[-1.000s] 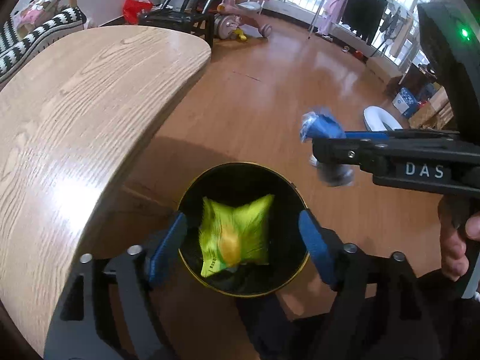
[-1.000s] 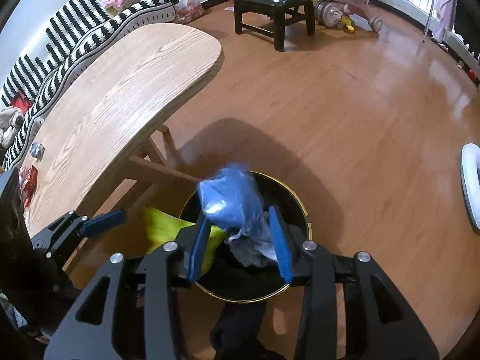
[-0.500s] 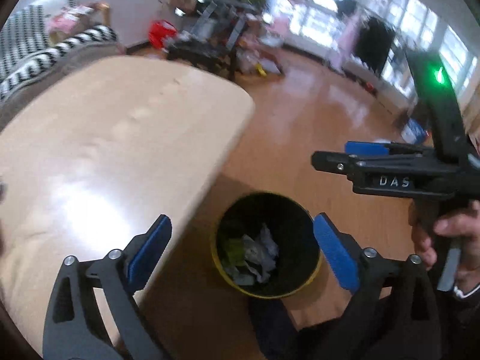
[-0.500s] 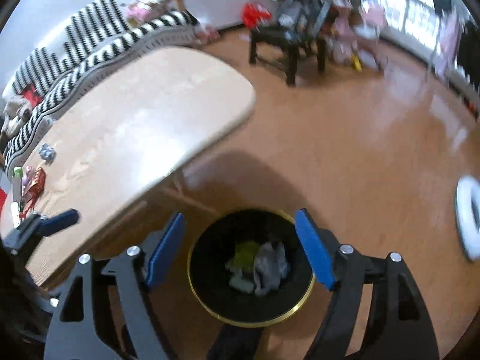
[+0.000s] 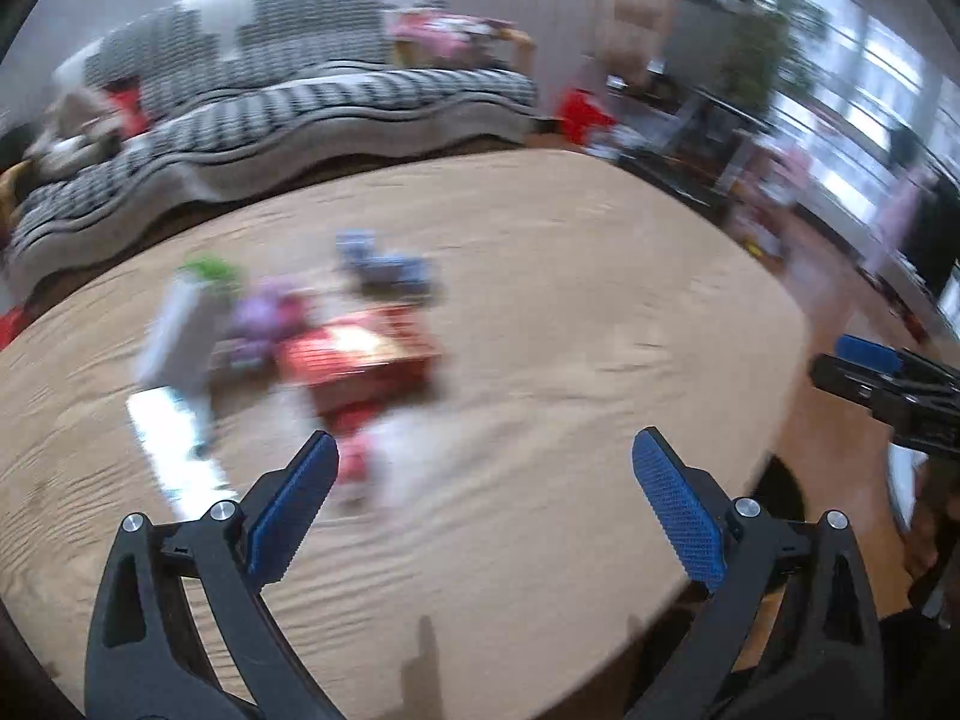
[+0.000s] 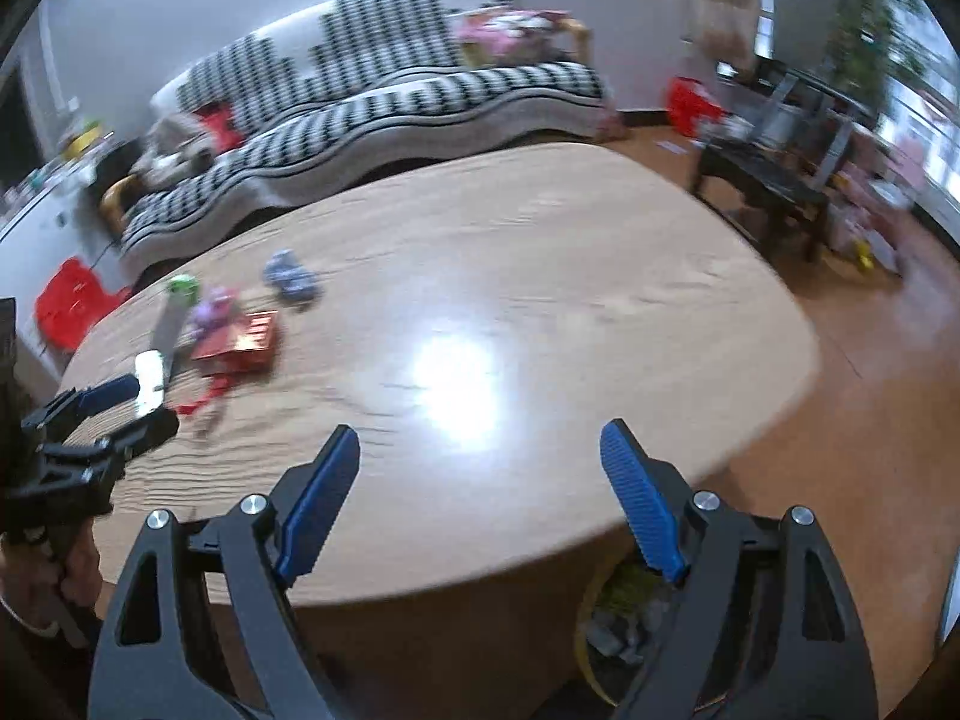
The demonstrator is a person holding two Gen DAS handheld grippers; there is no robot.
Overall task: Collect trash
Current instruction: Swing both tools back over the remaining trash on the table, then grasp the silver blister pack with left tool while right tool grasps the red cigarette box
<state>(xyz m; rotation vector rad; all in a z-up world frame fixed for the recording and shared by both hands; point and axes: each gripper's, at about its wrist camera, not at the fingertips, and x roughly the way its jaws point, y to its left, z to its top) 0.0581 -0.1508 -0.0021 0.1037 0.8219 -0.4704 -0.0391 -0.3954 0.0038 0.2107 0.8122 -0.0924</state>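
Both claws are empty and spread wide; the jaws on each have just been opening, nothing between them. The left claw (image 5: 483, 501) hangs over the near part of the worktop (image 5: 570, 312), and the right claw (image 6: 480, 495) sits over the worktop's near edge.

Remaining trash is one cluster at the left of the worktop: a red packet (image 6: 243, 345), a purple wrapper (image 6: 213, 306), a blue-grey wad (image 6: 291, 279), a green-topped white tube (image 6: 174, 315) and a shiny foil strip (image 6: 149, 381). All blurred, so I can't tell finer detail.

Key relation: in the left wrist view the cluster lies up and left of the left claw, with the red packet (image 5: 360, 363) nearest, just beyond the left finger. In the right wrist view it sits far to the left, well apart from the right claw, with the left claw (image 6: 96, 414) already beside it. So I judge that the left hand is nearer.

The tube and foil strip run long, roughly top to bottom in frame, tilted; I'd span them across the short side.

The bin (image 6: 624, 606) peeks out below the worktop edge at lower right of the right wrist view, with scraps inside.
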